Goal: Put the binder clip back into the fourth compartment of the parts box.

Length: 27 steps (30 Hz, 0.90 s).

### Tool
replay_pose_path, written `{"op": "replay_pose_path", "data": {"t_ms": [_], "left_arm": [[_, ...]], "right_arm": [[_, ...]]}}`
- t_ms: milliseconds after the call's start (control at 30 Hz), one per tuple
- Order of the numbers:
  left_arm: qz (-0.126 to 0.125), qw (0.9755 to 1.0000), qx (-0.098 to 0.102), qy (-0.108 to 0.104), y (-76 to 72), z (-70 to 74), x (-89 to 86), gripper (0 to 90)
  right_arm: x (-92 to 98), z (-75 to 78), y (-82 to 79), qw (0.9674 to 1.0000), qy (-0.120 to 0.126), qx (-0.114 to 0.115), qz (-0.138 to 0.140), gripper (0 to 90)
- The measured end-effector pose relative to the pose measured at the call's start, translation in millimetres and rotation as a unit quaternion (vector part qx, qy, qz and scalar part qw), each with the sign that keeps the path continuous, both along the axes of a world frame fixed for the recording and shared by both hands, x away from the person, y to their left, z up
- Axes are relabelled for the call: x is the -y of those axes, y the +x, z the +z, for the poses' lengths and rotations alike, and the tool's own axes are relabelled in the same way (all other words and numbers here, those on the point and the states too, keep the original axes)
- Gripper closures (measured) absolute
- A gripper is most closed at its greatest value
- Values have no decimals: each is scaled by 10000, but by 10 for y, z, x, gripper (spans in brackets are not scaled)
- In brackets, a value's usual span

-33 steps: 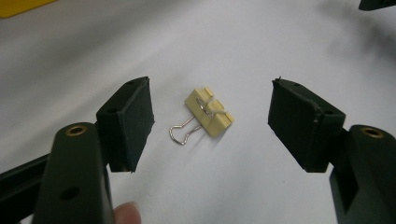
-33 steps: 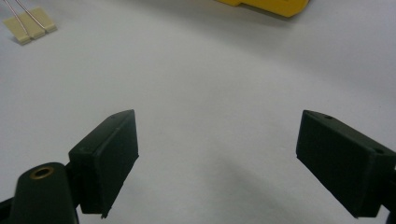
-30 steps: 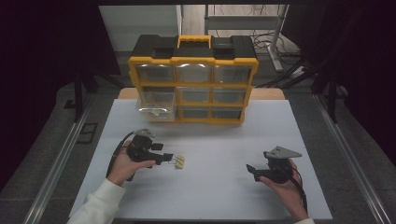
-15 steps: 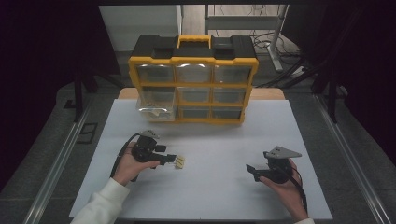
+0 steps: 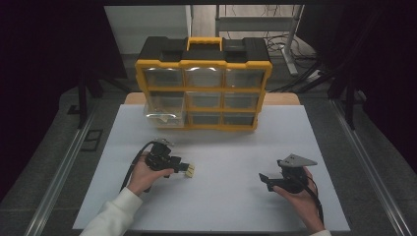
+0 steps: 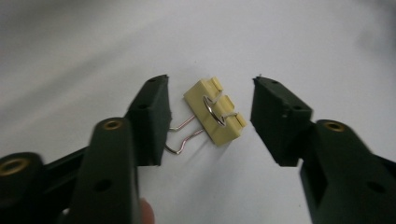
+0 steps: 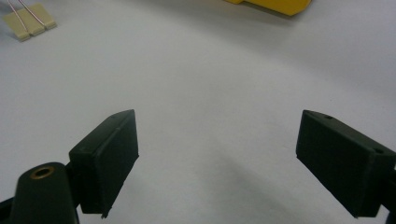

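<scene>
High view: white table [image 5: 216,142] with a yellow and black drawer cabinet [image 5: 203,83] standing at its far edge; the cabinet's lower left drawer [image 5: 163,118] is pulled out a little. The left gripper [image 5: 183,167] lies low over the table's near left part, held in the person's left hand [image 5: 145,174], white sleeve [image 5: 112,216] behind it. A pale yellow binder clip [image 5: 189,170] lies on the table right at the tips of this gripper's fingers. The right gripper [image 5: 264,179] rests in the right hand [image 5: 300,199] at the near right, well apart from the clip, grey three-cornered plate on top.

Left gripper view: the left gripper [image 6: 211,109] points down at the table. The binder clip [image 6: 215,110] lies flat between its two black fingers [image 6: 152,116], wire handles toward the left-hand finger. The fingers have just been closing in, yet bare table shows on both sides of the clip body; the pads do not press on it. One wire handle ends just beside the left-hand finger; whether it touches cannot be told.

Right gripper view: the right gripper [image 7: 217,163] has its fingers [image 7: 109,161] spread wide with bare table between them. The binder clip [image 7: 29,22] shows far off at the top left corner, and a yellow edge of the drawer cabinet [image 7: 275,5] at the top.
</scene>
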<state>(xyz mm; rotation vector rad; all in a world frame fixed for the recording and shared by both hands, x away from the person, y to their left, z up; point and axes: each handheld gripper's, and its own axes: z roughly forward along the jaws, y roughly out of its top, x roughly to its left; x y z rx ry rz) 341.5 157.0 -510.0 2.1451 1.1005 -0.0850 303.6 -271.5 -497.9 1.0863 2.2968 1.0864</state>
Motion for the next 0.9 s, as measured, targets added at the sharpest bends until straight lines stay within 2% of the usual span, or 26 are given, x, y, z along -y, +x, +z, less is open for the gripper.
{"op": "replay_pose_path", "data": {"t_ms": [233,333,500,567,733,900], "left_arm": [[-69,9998,-137,-112,7,-4,14,772],[-128,9994,-197,-261,2,23,10,840],[-250,9985,-243,-416,-18,51,31,883],[-338,9985,-218,-374,-29,67,44,889],[-366,9988,-86,-324,-58,109,71,890],[-361,9986,75,-383,-86,181,42,891]], "right_arm": [[-5,-1,-2,10000,-6,1,2,138],[-8,-4,0,10000,-15,-8,5,137],[-7,-3,-2,10000,-17,0,3,138],[-6,-3,-2,10000,-18,3,3,138],[-9,-6,1,10000,-19,-9,9,138],[-6,-4,1,10000,-6,-5,-8,137]]}}
